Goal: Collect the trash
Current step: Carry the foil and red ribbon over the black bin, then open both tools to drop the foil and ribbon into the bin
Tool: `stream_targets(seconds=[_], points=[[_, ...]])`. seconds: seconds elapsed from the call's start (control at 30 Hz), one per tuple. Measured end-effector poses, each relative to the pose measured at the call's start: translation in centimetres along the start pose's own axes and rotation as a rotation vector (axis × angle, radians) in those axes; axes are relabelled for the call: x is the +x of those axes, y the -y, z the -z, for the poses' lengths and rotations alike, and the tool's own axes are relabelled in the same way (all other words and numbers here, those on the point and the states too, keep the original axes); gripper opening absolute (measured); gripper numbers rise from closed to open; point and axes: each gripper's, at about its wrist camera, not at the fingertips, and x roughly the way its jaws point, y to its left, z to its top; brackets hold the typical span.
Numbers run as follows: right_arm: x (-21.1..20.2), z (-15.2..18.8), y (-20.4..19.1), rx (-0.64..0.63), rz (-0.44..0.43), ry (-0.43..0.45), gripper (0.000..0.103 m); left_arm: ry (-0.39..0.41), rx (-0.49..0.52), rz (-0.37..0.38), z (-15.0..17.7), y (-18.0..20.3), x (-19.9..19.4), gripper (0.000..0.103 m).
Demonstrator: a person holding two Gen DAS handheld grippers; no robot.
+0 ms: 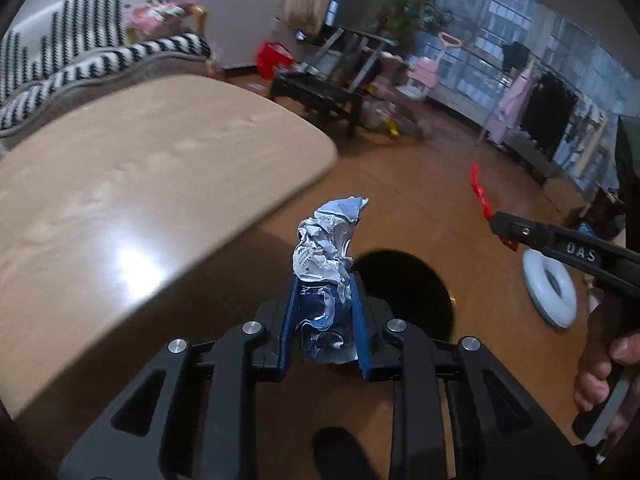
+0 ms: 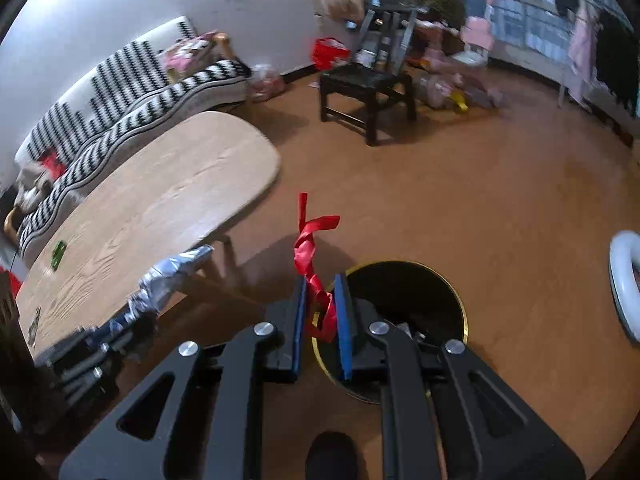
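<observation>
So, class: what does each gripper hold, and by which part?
The left gripper pinches a crumpled wrapper by its lower end. The right gripper pinches a red ribbon near its lower end.

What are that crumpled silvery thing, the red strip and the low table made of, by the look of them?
Crumpled wrapper: probably foil-lined plastic film; it holds sharp creases, shines silver, and carries blue print.
Red strip: seems thin glossy plastic or ribbon; it twists limply and catches the light.
Table: looks like pale wood or wood veneer with a smooth, slightly glossy finish; grain lines show, and a lamp glare reflects in the left wrist view.
</observation>
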Motion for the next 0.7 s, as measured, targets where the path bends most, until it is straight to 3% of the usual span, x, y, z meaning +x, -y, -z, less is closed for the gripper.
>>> stream_targets(seconds=[0.2, 0.7], points=[[1.3, 0.6, 3.0, 0.075, 0.039, -0.068, 0.015, -0.056, 0.013, 0.050, 0.8, 2.5, 3.3, 0.024], [2.1, 0.6, 5.3, 0.118, 0.071, -0.103, 0.015, -0.141, 0.026, 0.102, 0.9, 4.7, 8.4, 0.024]])
